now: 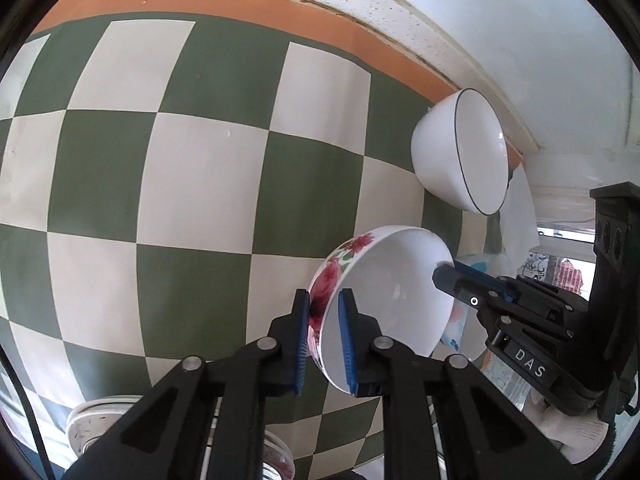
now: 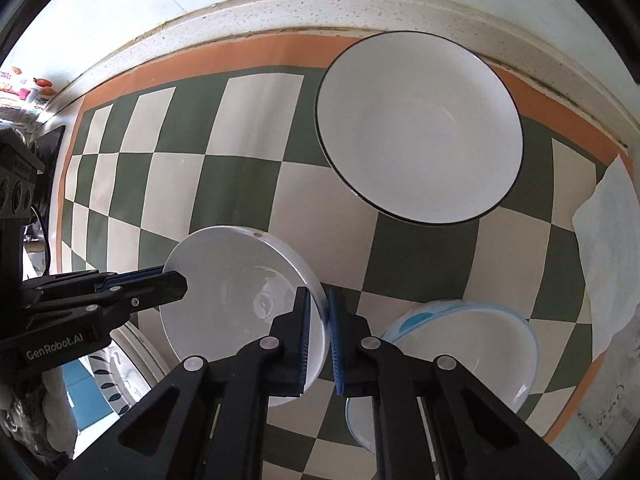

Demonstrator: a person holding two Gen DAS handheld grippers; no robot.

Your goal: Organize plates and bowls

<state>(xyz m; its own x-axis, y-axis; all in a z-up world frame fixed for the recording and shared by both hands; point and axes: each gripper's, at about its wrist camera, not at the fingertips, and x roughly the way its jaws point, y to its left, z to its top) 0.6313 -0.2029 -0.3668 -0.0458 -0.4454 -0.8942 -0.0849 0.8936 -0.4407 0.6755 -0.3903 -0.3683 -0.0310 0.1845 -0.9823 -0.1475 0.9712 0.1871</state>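
Left wrist, left gripper jaws clamp flowered bowl rim, right gripper likewise

A green-and-cream checkered mat with a white paper sheet at its edge.

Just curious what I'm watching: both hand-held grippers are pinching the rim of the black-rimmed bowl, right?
No. The left hand-held gripper and right hand-held gripper pinch the rim of the flowered bowl; the black-rimmed bowl stands apart, untouched, as the left wrist view shows.
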